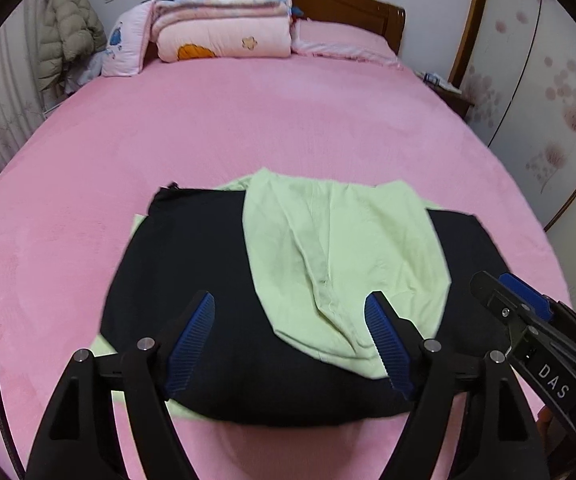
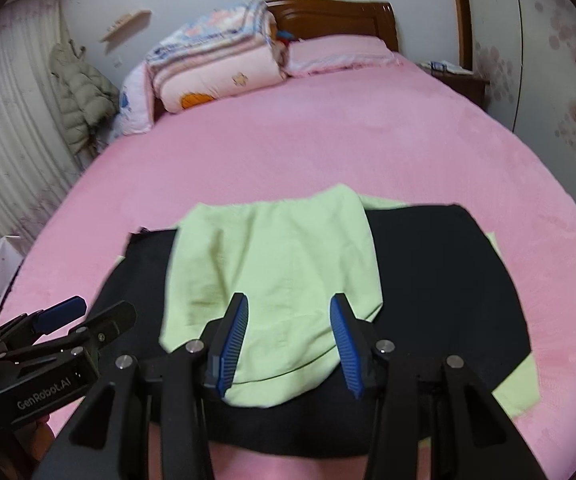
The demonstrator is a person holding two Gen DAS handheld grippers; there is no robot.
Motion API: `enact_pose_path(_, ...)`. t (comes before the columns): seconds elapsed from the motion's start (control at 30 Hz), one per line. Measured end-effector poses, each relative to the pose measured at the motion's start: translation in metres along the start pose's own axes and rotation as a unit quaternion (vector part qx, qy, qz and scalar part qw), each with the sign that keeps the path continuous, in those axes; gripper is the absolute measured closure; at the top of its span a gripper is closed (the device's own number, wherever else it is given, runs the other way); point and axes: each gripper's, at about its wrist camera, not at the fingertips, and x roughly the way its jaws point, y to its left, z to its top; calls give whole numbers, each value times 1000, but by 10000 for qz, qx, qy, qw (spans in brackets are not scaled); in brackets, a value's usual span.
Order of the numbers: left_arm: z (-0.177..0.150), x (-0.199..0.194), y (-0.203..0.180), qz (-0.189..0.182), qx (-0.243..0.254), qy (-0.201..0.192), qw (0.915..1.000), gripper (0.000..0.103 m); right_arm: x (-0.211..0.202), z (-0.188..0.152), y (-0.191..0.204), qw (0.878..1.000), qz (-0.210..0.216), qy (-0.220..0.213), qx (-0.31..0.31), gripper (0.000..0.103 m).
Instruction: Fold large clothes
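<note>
A folded garment lies flat on the pink bed [image 1: 248, 120], near its front edge. It has a black part [image 1: 192, 280] and a light green part [image 1: 347, 248] laid over the middle. My left gripper [image 1: 289, 298] hovers above it, open, with nothing between its blue pads. My right gripper [image 2: 289, 300] hangs over the green part [image 2: 280, 256], open and holding nothing; the black part [image 2: 447, 280] spreads to both sides. Each gripper shows in the other's view: the right gripper [image 1: 519, 300] at the right edge, the left gripper [image 2: 80, 312] at the lower left.
Folded quilts [image 1: 224, 20] and a pink pillow [image 1: 339, 40] are stacked against the wooden headboard [image 1: 351, 4]. A puffer coat [image 1: 68, 36] hangs at the left by a curtain. A nightstand [image 1: 447, 92] and a flowered wardrobe [image 1: 547, 100] stand to the right.
</note>
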Motion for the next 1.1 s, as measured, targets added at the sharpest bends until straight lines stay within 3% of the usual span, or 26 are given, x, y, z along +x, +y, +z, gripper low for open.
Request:
enact_pose_path(0.27,-10,-68,18,-61,-287,-240,9993,24,-65,-7,22,9992,174,-322,-144,60)
enact_pose_path(0.4,-27,-90,30,-137,-391,-281,9987,17,-88,-14,28,9985,176,-464,-219,60)
enact_pose_path(0.53,-54,-82,53,-172,-658,-85,9976,15,-98,-26,38,9974,78,-575,-424,60)
enact_pose_path(0.7,-88,-39,86,-482,-1228,363,9906,15,-86,-43,46,9966,-23,-575,-584,60)
enact_pose_path(0.8,-105,-11,108,-622,-1686,487,9825,15,-72,-54,47,9965,-126,-552,-610,60)
enact_pose_path(1.0,-132,46,154,-1169,-2903,695,9472,15,-47,-69,43,9973,-111,-512,-505,60)
enact_pose_path(1.1,-136,64,163,-1362,-3204,561,9357,15,-31,-73,41,9980,-124,-382,-493,60)
